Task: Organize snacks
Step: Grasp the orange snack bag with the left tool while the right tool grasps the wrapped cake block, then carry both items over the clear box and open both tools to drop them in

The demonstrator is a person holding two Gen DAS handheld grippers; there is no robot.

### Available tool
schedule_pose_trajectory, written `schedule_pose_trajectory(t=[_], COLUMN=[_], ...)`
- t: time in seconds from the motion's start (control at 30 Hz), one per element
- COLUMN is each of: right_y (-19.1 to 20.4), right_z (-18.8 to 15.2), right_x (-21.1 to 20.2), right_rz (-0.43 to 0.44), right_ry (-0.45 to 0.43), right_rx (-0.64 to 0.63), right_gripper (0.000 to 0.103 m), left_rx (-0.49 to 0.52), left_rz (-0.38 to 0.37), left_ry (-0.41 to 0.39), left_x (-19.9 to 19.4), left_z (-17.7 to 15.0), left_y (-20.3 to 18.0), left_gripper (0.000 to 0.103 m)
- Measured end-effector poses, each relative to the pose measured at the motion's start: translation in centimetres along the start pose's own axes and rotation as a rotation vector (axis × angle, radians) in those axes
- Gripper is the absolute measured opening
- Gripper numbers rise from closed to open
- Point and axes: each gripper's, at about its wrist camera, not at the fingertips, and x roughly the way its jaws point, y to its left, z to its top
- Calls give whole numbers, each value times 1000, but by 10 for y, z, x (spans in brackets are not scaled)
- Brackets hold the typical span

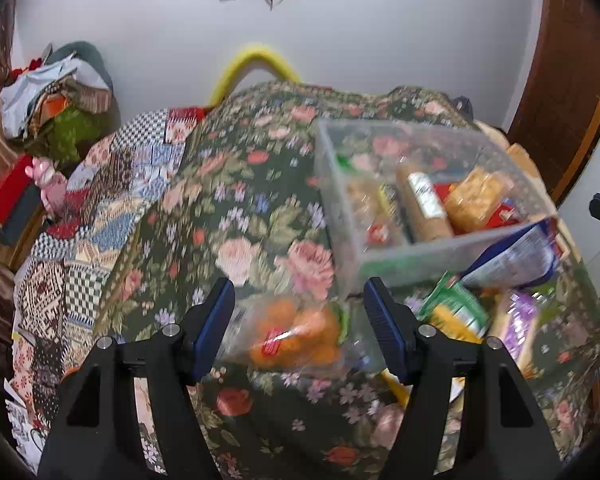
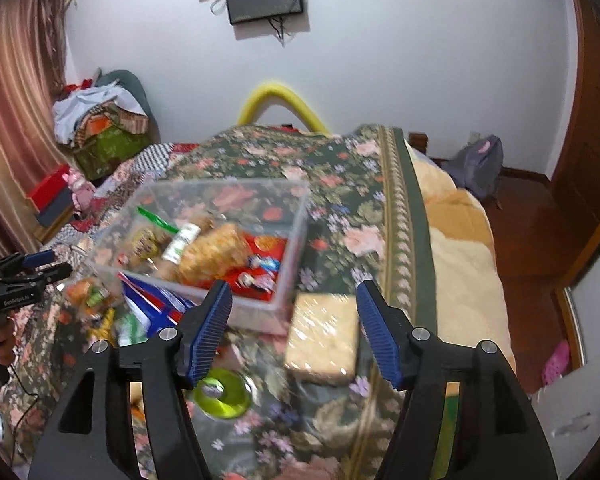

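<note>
Floral bedspread is carrying a clear bin of snacks. We are hovering our left gripper, fingers parted and gripping nothing, around an orange snack bag just beside the bin; our right gripper, likewise parted and empty, is flanking a wrapped cracker pack beside the bin's corner.

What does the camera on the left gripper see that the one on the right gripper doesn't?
Only the left wrist view shows the purple packet and its own open left gripper over the orange snack bag. Only the right wrist view shows the wrapped cracker block, the green tape roll and the grey backpack. Both show the clear box on the floral blanket.
</note>
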Motion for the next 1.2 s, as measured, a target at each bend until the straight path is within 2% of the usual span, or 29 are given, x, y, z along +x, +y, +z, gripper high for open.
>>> schedule_pose_trajectory(t=[0.2,0.27,0.47,0.8,0.9,1.03,1.2], right_y=[-17,-21,-27,-23,-26,-26,-25], right_z=[-20,-24,-34,-42,-44,-45,-48], right_x=[23,31,57,76,75,68,59], right_rz=[-27,-25,-15,-13,2,10,24], right_ry=[82,108,173,215,207,191,178], right_rx=[30,42,67,71,94,96,101], right_gripper=[62,63,64,65,60,54,53], left_rx=[-11,-16,39,55,29,-6,-24], left_rz=[0,-20,1,2,-19,-42,-56], left_ry=[57,62,45,32,55,59,41], left_x=[28,33,46,59,66,66,57], left_z=[-15,-18,-20,-20,-20,-22,-29], left_y=[10,11,1,-1,4,7,6], left_gripper=[69,70,76,80,82,81,67])
